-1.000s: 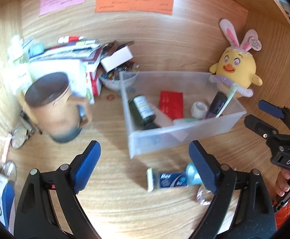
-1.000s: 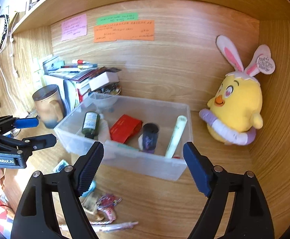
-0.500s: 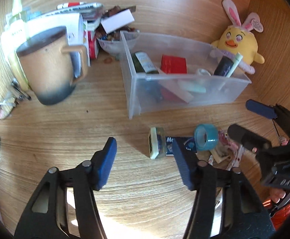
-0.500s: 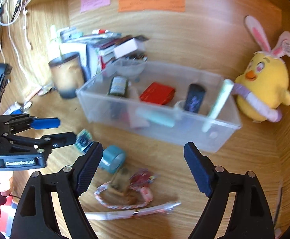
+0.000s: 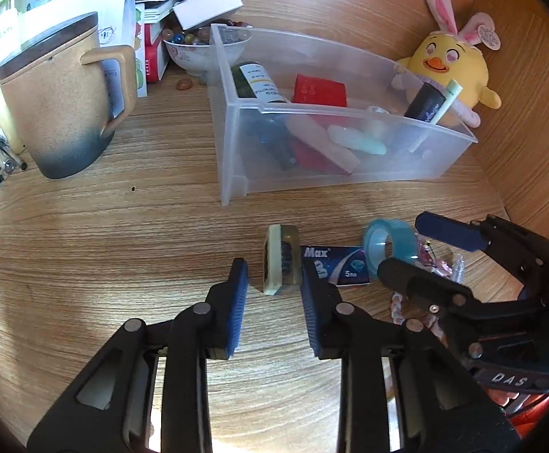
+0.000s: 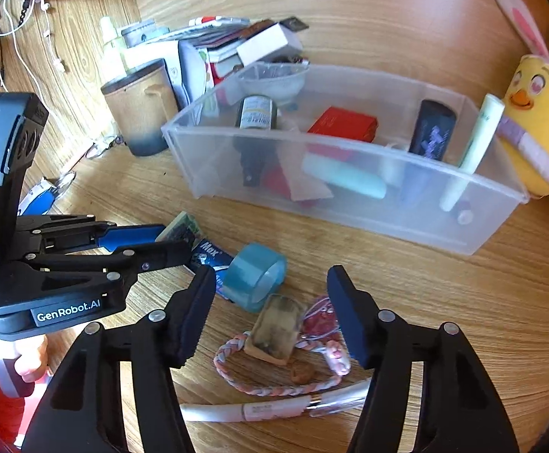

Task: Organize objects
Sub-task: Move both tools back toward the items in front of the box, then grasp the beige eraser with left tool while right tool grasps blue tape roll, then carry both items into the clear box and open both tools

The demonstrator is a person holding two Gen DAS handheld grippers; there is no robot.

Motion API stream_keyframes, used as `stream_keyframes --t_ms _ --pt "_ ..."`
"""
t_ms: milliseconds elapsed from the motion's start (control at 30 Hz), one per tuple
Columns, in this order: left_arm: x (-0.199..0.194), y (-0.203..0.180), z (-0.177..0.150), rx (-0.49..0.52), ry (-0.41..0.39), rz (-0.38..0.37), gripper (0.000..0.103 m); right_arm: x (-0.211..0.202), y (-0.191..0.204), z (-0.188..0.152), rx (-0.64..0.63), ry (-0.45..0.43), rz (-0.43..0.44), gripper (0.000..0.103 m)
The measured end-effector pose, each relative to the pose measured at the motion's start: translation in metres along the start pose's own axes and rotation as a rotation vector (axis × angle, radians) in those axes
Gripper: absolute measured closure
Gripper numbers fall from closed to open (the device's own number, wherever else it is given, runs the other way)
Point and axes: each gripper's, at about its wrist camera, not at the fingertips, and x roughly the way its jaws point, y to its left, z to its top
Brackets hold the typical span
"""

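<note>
Left hand-held gripper (image 5: 272,283): jaws parted narrowly, straddling the small pale block (image 5: 280,260) that stands on edge on the table (image 5: 123,234); the pads are just beside its two faces, and I cannot tell whether either one touches. Nothing is held.
Right hand-held gripper (image 6: 270,302): jaws wide, empty, poised over the near clutter with a clear-cased charm (image 6: 274,330) and its braided cord (image 6: 270,389) between the fingers.
Small pale block: near centre of the table, in front of the clear bin (image 5: 349,173) and just left of the blue "Max" box (image 5: 334,266). It looks light, stiff and smooth-sided; standing on its thin edge it would likely tip at a nudge, so the broad flat faces are the place to pinch, squarely and low.
Tape roll (image 6: 255,277): teal, lying partly on the blue box, right of the block. Probably light and rigid but free to roll; a grip across the ring wall, one finger through the hole, should hold best.
Charm and braided cord: soft and floppy, likely to trail and snag; better taken by the hard case than by the cord.
Pen-like tube (image 6: 274,409): nearest the right wrist camera, slim and smooth, apt to slide.
Clear bin: far centre, already holding a bottle, a red box and tubes; seemingly where the loose things go.
</note>
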Motion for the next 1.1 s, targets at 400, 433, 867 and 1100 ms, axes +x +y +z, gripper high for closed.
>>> stream_keyframes --t_ms 400,433,867,1100 --pt "0.009 -0.005 0.009 0.019 0.004 -0.002 0.078 0.015 0.006 0.001 -0.014 0.023 -0.043 0.086" --pt "0.009 -0.005 0.01 0.017 0.0 0.001 0.086 0.014 0.006 0.001 -0.014 0.018 -0.048 0.086" --pt "-0.008 -0.002 0.009 -0.02 -0.068 0.012 0.087 -0.014 -0.005 0.008 -0.007 -0.067 -0.069 0.086" --pt "-0.03 -0.008 0.019 -0.027 -0.146 0.015 0.087 -0.033 -0.013 0.017 0.01 -0.122 -0.082 0.086"
